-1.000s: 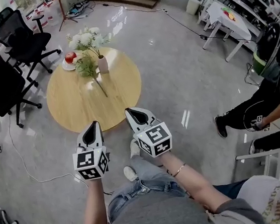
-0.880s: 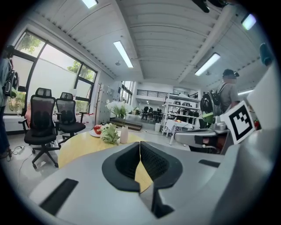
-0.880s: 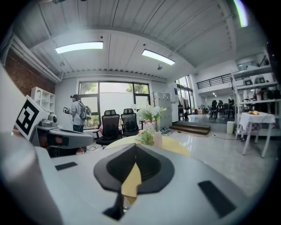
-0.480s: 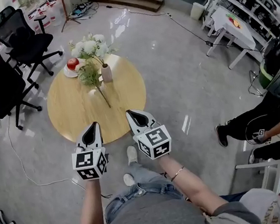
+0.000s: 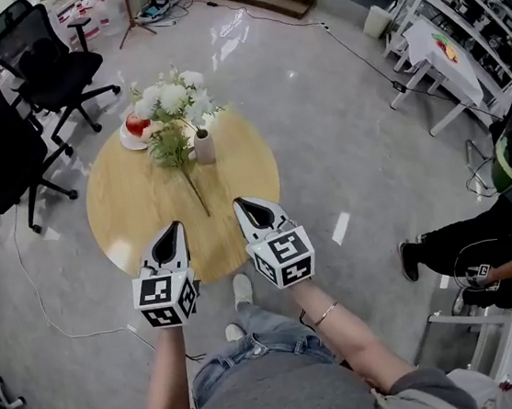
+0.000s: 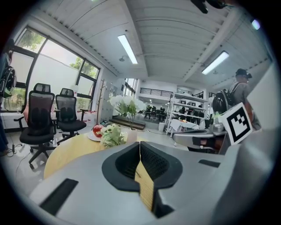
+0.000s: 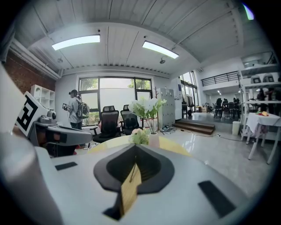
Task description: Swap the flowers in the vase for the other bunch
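My left gripper and right gripper have their fingers together, empty. The small white vase of white flowers stands ahead on the round wooden worktop, slightly nearer my right.

Both tools are twins: my left gripper and right gripper have pale grey plastic shells, with a black teardrop-shaped pad pocket up front that's ribbed inside. Each one carries a white cube at the back, printed with black square markers. As for me: grey top, blue jeans, light shoes and a thin bracelet on my right wrist.
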